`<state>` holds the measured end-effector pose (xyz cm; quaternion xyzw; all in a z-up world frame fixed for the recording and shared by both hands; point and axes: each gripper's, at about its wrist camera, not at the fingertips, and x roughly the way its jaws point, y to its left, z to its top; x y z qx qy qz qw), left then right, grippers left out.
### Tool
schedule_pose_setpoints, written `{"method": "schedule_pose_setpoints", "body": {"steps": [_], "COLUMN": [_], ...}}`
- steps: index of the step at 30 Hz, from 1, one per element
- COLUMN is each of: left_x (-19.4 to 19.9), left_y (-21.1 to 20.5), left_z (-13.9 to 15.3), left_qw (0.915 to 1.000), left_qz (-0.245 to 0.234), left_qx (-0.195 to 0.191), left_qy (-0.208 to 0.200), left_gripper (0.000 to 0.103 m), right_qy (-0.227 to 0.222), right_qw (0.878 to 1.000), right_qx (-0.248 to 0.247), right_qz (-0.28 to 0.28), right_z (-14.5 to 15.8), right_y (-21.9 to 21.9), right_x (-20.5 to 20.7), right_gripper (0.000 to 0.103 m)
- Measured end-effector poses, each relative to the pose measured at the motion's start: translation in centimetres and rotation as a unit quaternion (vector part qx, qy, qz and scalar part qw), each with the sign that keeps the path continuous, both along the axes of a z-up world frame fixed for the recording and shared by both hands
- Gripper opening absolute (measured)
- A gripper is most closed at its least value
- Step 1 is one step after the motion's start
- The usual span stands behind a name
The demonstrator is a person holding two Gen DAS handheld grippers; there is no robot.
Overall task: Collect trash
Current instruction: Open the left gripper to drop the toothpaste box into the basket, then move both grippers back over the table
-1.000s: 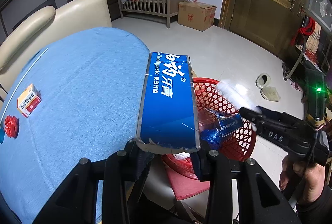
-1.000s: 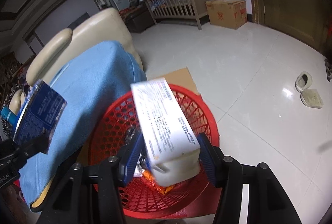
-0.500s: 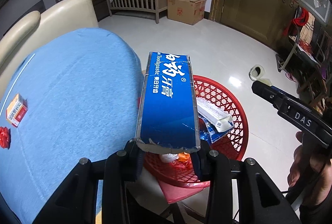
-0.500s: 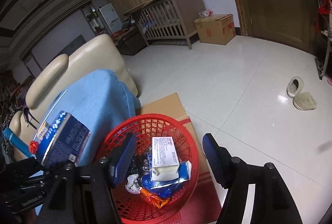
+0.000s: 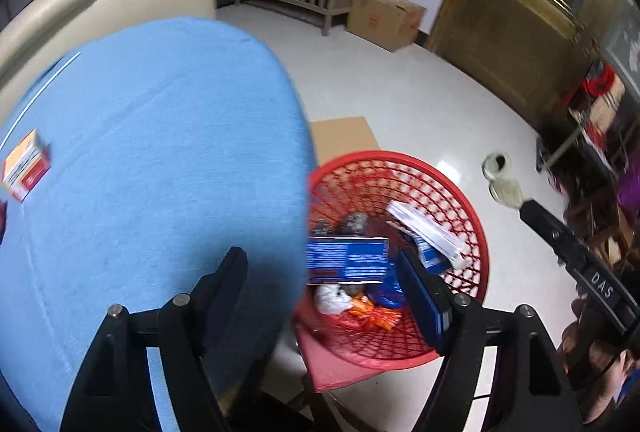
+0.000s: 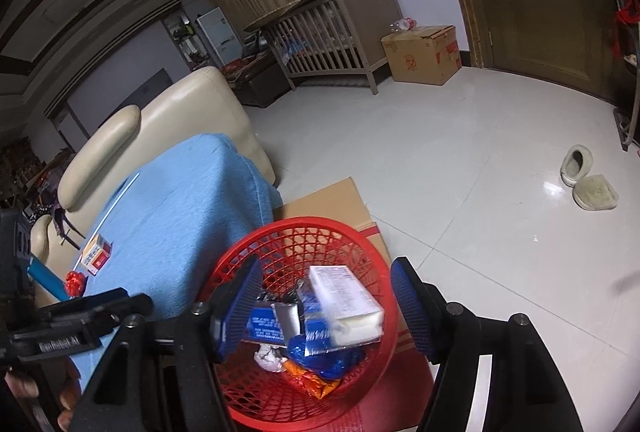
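Observation:
A red mesh basket [image 5: 452, 188] [image 6: 304, 232] stands on the floor beside the blue-covered table [image 5: 152, 136]. In it lie a blue toothpaste box [image 5: 347, 259] [image 6: 264, 326], a white box [image 5: 424, 232] [image 6: 346, 298] and several wrappers. My left gripper [image 5: 326, 292] is open and empty above the table edge and basket. My right gripper [image 6: 326, 306] is open and empty above the basket. A small orange-and-white box [image 5: 26, 164] [image 6: 96, 252] and a red scrap [image 6: 75, 282] lie on the table.
A cream sofa [image 6: 168, 120] stands behind the table. Flat cardboard [image 6: 332, 200] lies under the basket. A wooden crib [image 6: 332, 32] and a cardboard box [image 6: 424, 52] stand at the far wall. Slippers [image 6: 588, 180] lie on the white tile floor.
My left gripper opened and the blue toothpaste box dropped into the basket. My right gripper, open since it released the white box, has pulled back slightly.

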<state>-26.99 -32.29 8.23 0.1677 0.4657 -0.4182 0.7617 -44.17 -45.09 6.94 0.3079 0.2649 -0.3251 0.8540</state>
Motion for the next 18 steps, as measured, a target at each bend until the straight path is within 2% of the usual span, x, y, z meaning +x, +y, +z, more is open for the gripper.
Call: {"method": "schedule_pose_setpoints", "body": {"steps": [8, 18], "left_x": [3.6, 8.5], "left_y": [6.0, 15.4], "left_z": [0.5, -0.9], "left_qw": [0.9968, 0.9805], "left_qz": [0.077, 0.196], "left_qx": [-0.005, -0.018], "left_qy": [-0.019, 0.001], "left_gripper": [0.077, 0.077], "right_qy": [0.010, 0.037], "right_qw": [0.999, 0.994], "right_qx": [-0.001, -0.019], "right_qz": [0.035, 0.104], "right_z": [0.0, 0.3], "right_y": [2.0, 6.0], "right_x": [3.0, 8.4], "right_gripper": [0.071, 0.074]}}
